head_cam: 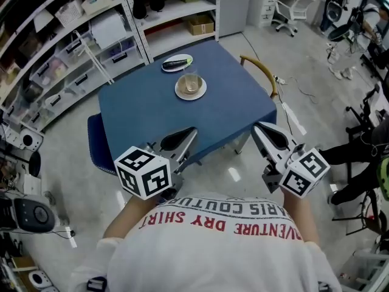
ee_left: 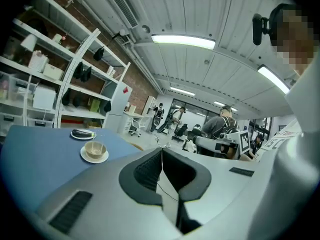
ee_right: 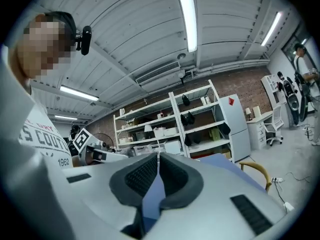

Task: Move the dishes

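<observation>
On the far part of the blue table stands a glass cup on a cream saucer. Behind it lies a white plate with a dark item on it. The left gripper view shows the same cup on its saucer and the plate. My left gripper is held near the table's front edge, jaws shut on nothing. My right gripper hovers off the table's front right corner, also shut and empty. Both are well short of the dishes.
A wooden chair back stands at the table's right side and a blue seat at its left. Metal shelving full of boxes runs behind the table. Office chairs and people fill the room to the right.
</observation>
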{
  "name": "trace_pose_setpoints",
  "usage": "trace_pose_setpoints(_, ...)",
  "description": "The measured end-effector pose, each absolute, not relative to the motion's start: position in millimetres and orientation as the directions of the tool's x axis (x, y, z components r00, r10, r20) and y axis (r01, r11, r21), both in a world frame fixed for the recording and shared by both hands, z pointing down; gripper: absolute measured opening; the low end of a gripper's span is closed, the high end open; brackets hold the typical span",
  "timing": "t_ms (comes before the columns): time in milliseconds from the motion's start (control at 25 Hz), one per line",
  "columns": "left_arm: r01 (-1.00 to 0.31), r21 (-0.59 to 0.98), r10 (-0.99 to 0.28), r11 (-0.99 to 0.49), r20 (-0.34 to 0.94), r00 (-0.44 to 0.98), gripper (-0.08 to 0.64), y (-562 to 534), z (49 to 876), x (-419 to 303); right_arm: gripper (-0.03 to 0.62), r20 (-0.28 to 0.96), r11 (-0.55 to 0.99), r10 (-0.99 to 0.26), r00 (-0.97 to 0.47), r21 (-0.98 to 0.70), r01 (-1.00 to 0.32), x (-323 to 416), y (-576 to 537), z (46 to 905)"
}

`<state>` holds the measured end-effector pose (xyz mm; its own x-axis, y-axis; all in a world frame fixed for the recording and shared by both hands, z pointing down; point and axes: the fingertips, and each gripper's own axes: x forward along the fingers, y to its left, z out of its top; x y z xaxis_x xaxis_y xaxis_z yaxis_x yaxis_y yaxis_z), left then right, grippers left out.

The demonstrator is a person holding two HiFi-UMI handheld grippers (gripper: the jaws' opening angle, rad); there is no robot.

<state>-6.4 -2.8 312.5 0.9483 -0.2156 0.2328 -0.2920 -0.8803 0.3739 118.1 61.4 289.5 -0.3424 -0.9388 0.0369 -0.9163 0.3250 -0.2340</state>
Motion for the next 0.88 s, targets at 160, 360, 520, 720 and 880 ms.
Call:
trace_pose_setpoints(160, -0.313, 0.360, -0.238, -0.879, 0.238, 0.942, 0.028, -30, 333, -1, 0.026, 0.034, 0.361, -0.926, -0.377, -0.220, -0.906, 120, 32, 307)
trace_pose_setpoints(360, -0.335, 0.374, -0.250, -0.865, 0.258, 0.933, 0.028, -72, 333, -2, 0.029, 0.049, 0.387, -0.912, -0.406, -0.219, -0.896, 116, -12, 303)
trace_pose_setpoints(520, -0.357, 0.375, -0.260, -0.855, 0.285, 0.923, 0.028, -85, 344, 4, 0.120, 0.068, 0.406, -0.901, -0.429, -0.216, -0.888, 125, -32, 312)
trace_pose_setpoints(720, -0.408, 0.377, -0.304, -0.831, 0.306, 0.902, 0.028, -110, 350, 6, 0.161, 0.092, 0.446, -0.876, -0.472, -0.216, -0.869, 131, -67, 321)
trace_pose_setpoints(880, -0.451, 0.382, -0.346, -0.807, 0.314, 0.884, 0.028, -130, 351, 8, 0.227, 0.105, 0.502, -0.841, -0.531, -0.214, -0.838, 131, -96, 328)
